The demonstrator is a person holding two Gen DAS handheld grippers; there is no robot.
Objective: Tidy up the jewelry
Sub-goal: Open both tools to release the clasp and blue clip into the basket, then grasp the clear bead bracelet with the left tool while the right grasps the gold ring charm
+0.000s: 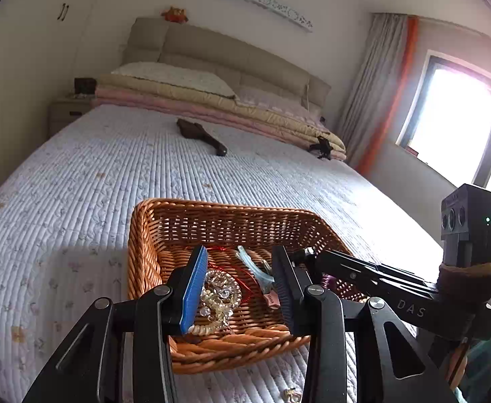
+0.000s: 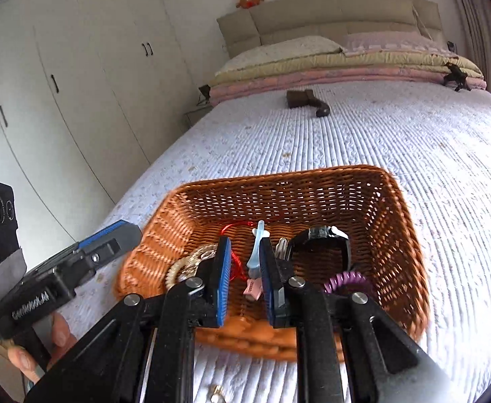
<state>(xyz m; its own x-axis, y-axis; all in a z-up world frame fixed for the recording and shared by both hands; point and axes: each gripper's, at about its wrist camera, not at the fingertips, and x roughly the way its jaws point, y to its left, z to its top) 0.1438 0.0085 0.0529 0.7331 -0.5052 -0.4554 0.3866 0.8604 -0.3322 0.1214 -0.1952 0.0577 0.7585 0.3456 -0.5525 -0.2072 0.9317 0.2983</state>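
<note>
At the bottom of the left wrist view, the left gripper [image 1: 237, 288] is seen nearest, its two blue-padded fingers spread apart with nothing between them. They are held over a wicker basket [image 1: 144, 235] set on a quilted bed [image 1: 77, 168].

Inside the basket, at lower centre of the frame, a pile of pearl and gold jewelry [image 1: 216, 297] is seen, with a red cord [image 1: 242, 270], a pale blue clip [image 1: 255, 268] and a pink clip [image 1: 271, 299] beside it.

In the right wrist view, the right gripper [image 2: 243, 280] is likewise seen released and empty, poised over the same basket. A black watch [image 2: 326, 238] and a purple coil tie [image 2: 348, 280] are shown at centre right.

Most pieces appear already gathered in the basket. One small gold item [image 2: 215, 394] is left on the quilt, just below the basket at the bottom edge of the frame; it can be judged the main piece not yet collected. A dark object [image 1: 201, 136] is seen far off toward the pillows, at upper centre; what it is cannot be told.
</note>
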